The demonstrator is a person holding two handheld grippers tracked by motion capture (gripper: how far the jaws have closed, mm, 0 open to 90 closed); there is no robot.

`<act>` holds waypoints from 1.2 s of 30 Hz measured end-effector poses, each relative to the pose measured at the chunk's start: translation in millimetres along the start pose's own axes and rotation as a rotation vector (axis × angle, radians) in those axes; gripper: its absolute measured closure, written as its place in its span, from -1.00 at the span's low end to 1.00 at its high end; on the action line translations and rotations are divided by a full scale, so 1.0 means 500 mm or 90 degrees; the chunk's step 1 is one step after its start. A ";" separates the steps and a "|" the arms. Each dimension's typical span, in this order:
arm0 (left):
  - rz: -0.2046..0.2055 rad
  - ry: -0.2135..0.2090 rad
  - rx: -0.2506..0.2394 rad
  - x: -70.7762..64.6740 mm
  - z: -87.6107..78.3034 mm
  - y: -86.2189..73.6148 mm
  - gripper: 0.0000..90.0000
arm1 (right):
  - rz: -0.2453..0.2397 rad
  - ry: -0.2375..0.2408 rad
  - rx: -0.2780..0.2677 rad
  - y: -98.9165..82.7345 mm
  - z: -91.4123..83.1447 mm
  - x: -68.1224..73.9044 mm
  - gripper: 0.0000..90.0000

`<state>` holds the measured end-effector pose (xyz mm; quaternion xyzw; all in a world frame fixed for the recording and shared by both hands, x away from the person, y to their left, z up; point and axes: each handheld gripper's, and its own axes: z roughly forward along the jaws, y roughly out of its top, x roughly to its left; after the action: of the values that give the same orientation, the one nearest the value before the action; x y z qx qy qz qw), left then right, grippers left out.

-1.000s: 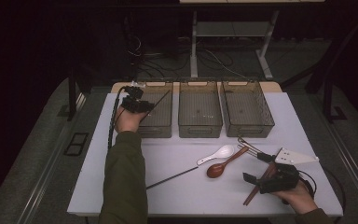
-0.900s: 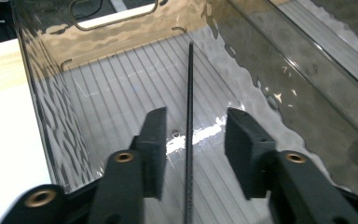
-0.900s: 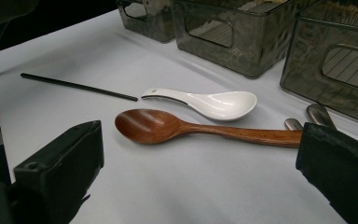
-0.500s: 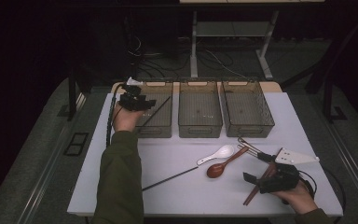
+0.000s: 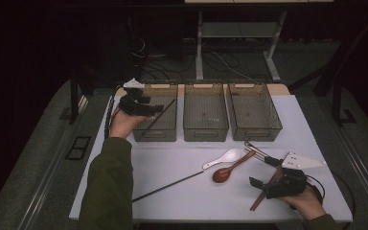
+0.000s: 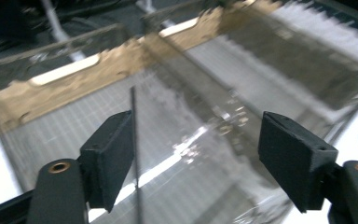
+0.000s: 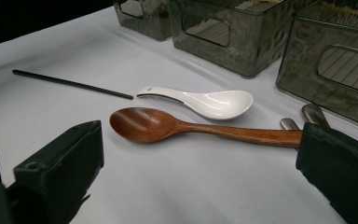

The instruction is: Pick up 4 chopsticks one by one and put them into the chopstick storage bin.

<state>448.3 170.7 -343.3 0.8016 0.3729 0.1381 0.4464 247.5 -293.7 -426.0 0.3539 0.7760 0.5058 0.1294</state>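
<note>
A black chopstick leans in the left bin at the bench's far left corner, tip on the bin's far rim. The left gripper hovers over it; its jaws have just been opening and stand apart, the stick beside one pad, unpressed. Near the right front edge, the right gripper rests with jaws wide, facing a wooden spoon and a white spoon
</note>
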 end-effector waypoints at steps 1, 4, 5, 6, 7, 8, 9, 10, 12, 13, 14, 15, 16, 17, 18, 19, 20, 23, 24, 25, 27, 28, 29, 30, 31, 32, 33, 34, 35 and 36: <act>0.012 -0.001 0.001 -0.008 -0.003 0.002 -0.47 | 0.001 -0.001 0.000 0.000 0.000 0.000 -0.98; 0.047 -0.014 0.009 -0.034 -0.009 0.011 -0.55 | -0.001 -0.001 -0.001 0.000 0.001 -0.001 -0.98; 0.065 -0.013 0.012 -0.044 -0.012 0.013 -0.55 | 0.000 0.000 0.000 0.000 0.001 -0.001 -0.98; 0.070 -0.016 0.009 -0.055 -0.013 0.014 -0.56 | -0.001 -0.001 0.001 0.000 0.001 -0.001 -0.98; 0.078 -0.019 0.008 -0.064 -0.016 0.016 -0.56 | -0.001 0.000 0.003 0.000 0.002 -0.001 -0.98; 0.084 -0.024 0.005 -0.074 -0.019 0.016 -0.56 | 0.000 -0.001 0.004 -0.001 0.002 0.000 -0.98; 0.087 -0.032 0.002 -0.084 -0.021 0.016 -0.57 | 0.000 -0.001 0.004 0.000 0.002 0.000 -0.98; 0.089 -0.039 0.006 -0.095 -0.021 0.015 -0.58 | 0.000 -0.001 0.004 0.000 0.001 0.000 -0.98; 0.105 -0.044 0.015 -0.112 -0.021 0.012 -0.63 | 0.002 -0.002 0.002 0.000 0.001 0.000 -0.98; 0.113 -0.050 0.016 -0.122 -0.022 0.009 -0.63 | 0.002 -0.002 0.002 -0.001 0.001 0.000 -0.98; 0.114 -0.055 0.015 -0.131 -0.022 0.006 -0.64 | 0.002 -0.002 0.002 -0.001 0.001 -0.001 -0.98; 0.118 -0.059 0.013 -0.139 -0.022 0.002 -0.64 | 0.003 -0.003 0.001 -0.001 0.001 -0.001 -0.98; 0.122 -0.063 0.012 -0.146 -0.023 -0.002 -0.64 | 0.003 -0.003 0.000 -0.001 0.001 -0.001 -0.98; 0.129 -0.066 0.011 -0.151 -0.024 -0.006 -0.65 | 0.003 -0.004 0.001 -0.001 0.001 -0.001 -0.98; 0.131 -0.068 0.008 -0.157 -0.025 -0.011 -0.64 | 0.003 -0.004 0.001 -0.001 0.001 -0.001 -0.98; 0.134 -0.072 0.008 -0.162 -0.027 -0.015 -0.65 | 0.003 -0.004 0.001 0.000 0.001 -0.001 -0.98; 0.132 -0.076 0.004 -0.168 -0.028 -0.020 -0.65 | 0.002 -0.005 0.000 0.000 0.001 -0.001 -0.98; 0.142 -0.084 0.007 -0.181 -0.032 -0.033 -0.65 | 0.002 -0.004 0.001 0.000 0.001 -0.002 -0.98; 0.143 -0.084 0.006 -0.184 -0.034 -0.038 -0.66 | 0.002 -0.005 0.001 -0.001 0.001 -0.002 -0.98; 0.142 -0.086 0.002 -0.187 -0.036 -0.044 -0.66 | 0.003 -0.005 0.001 -0.001 0.001 -0.002 -0.98; 0.138 -0.088 -0.002 -0.192 -0.040 -0.056 -0.68 | 0.007 -0.003 0.003 -0.001 0.001 -0.002 -0.98; 0.136 -0.088 -0.005 -0.194 -0.042 -0.063 -0.68 | 0.006 -0.003 0.004 -0.001 0.001 -0.002 -0.98; 0.135 -0.090 -0.006 -0.197 -0.045 -0.071 -0.68 | 0.007 -0.003 0.003 -0.001 0.001 -0.002 -0.98; 0.134 -0.093 -0.009 -0.200 -0.046 -0.078 -0.68 | 0.003 -0.004 0.001 -0.001 0.000 -0.003 -0.98; 0.136 -0.094 -0.009 -0.203 -0.049 -0.085 -0.68 | 0.004 -0.004 0.001 -0.001 0.000 -0.003 -0.98; 0.136 -0.097 -0.011 -0.206 -0.051 -0.093 -0.68 | 0.002 -0.003 0.001 -0.001 0.000 -0.003 -0.98; 0.134 -0.101 -0.012 -0.209 -0.053 -0.101 -0.67 | 0.000 -0.004 0.000 -0.001 0.001 -0.003 -0.98; 0.131 -0.105 -0.014 -0.212 -0.055 -0.109 -0.67 | -0.001 -0.004 0.000 -0.001 0.001 -0.004 -0.98; 0.131 -0.111 -0.015 -0.217 -0.057 -0.120 -0.67 | 0.000 -0.003 -0.001 -0.001 0.002 -0.004 -0.98; 0.131 -0.113 -0.014 -0.221 -0.058 -0.129 -0.67 | -0.002 -0.003 0.000 -0.002 0.002 -0.003 -0.98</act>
<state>326.1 129.3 -367.3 0.8397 0.2463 0.1154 0.4701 248.9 -294.2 -427.5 0.3539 0.7763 0.5047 0.1320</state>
